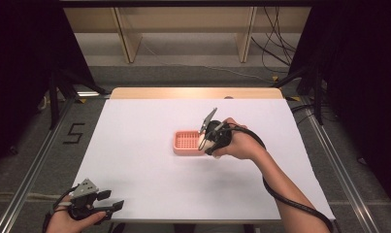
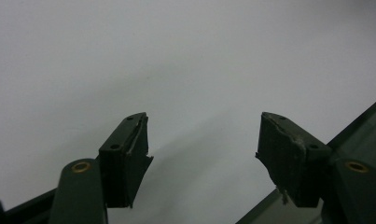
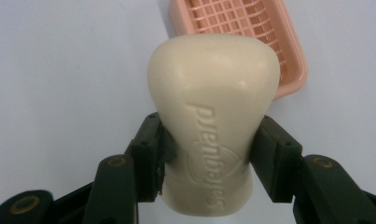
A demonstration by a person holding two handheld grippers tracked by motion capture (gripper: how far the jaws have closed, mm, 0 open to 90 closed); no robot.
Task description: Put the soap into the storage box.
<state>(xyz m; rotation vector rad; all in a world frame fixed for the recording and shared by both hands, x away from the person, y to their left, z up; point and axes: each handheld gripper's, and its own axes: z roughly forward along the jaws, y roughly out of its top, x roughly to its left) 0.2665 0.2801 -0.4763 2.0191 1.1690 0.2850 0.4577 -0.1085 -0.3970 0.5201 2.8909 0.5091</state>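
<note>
A smooth cream soap bar (image 3: 211, 135) with stamped lettering sits clamped in the right hand-held gripper (image 3: 209, 158), below the pink gridded plastic tray (image 3: 288, 56) at upper right; the left hand-held gripper (image 2: 202, 154) gapes over white bench (image 2: 176, 56)

I see a cream bar of soap (image 3: 211, 135) with a brand name pressed into its face, pinched at its sides above the white table. Just behind it sits a pink soap dish (image 3: 288, 56) with a grid floor, lying flat.

Lab: black curtains (image 1: 18, 73), cables (image 1: 275, 48)
</note>
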